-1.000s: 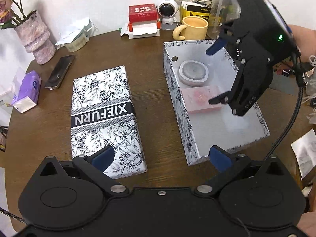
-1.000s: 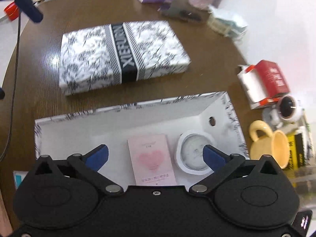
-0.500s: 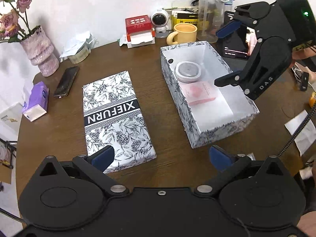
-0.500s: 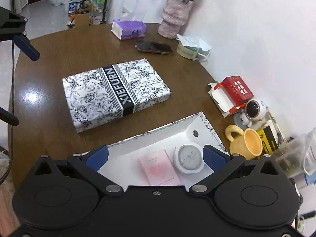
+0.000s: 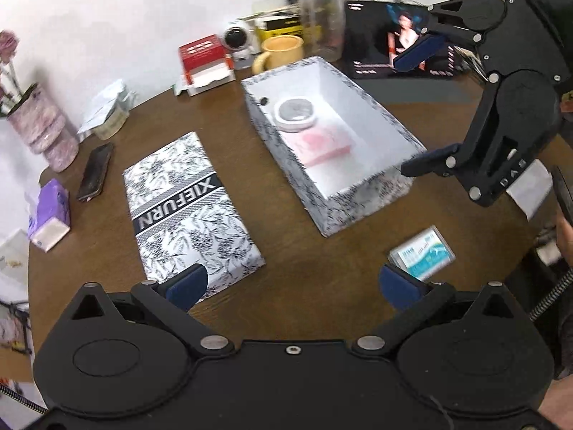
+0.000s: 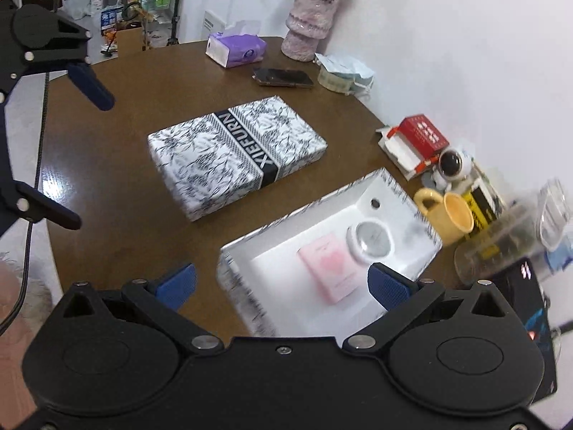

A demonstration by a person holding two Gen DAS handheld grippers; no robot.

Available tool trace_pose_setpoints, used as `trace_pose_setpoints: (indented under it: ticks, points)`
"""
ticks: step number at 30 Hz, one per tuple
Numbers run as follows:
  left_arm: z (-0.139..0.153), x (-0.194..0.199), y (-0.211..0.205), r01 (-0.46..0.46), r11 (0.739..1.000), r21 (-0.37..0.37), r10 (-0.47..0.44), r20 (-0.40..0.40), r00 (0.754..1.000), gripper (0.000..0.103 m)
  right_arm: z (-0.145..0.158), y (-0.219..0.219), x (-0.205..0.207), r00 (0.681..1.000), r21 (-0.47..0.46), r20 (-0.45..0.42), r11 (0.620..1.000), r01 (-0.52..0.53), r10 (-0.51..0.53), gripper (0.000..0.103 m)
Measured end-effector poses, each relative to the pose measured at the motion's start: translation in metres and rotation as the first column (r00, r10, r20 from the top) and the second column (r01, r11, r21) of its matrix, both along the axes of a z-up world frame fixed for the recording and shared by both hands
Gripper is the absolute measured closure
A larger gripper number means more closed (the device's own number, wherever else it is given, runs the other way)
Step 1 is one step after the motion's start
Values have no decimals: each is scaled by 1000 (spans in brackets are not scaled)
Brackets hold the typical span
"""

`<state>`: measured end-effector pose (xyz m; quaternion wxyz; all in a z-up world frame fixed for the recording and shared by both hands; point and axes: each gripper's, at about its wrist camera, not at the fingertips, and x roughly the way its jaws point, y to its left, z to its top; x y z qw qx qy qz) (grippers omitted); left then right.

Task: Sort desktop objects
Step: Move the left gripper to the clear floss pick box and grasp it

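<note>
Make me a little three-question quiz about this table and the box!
1. True or false: the open box holds a round tin and a pink card.
2. What stands nearest the yellow mug: A) phone, B) toy astronaut, C) tissue pack?
3. Fill in: the patterned lid lies ___ the box.

Key: 1 true. 2 B. 3 beside, on the table.

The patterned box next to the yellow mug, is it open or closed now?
Open. The patterned box has no lid on; its white inside shows a round tin and a pink card. The lid lies beside it.
</note>
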<state>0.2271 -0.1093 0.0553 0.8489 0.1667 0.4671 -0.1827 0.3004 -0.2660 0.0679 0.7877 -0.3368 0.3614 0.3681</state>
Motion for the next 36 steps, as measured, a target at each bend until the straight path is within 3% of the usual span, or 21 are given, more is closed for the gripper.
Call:
trace_pose_setpoints:
  ticks: [10, 19, 27, 36]
  points:
    - [-28, -5, -42, 178, 983, 33, -177, -42, 983, 0, -26, -39, -55, 987, -12, -65, 989, 145, -146, 0]
    - [-64, -9, -96, 338, 939, 65, -332, -91, 939, 0, -54, -81, -91, 957, -39, -109, 963, 268, -270, 0]
    - [-108, -9, -134, 446, 891, 84, -431, -151, 890, 0, -86, -101, -105, 938, -67, -161, 952, 300, -307, 0]
    - [-154, 5, -157, 492, 864, 107, -467, -194, 863, 0, -113, -110, -111, 925, -54, -223, 952, 303, -307, 0]
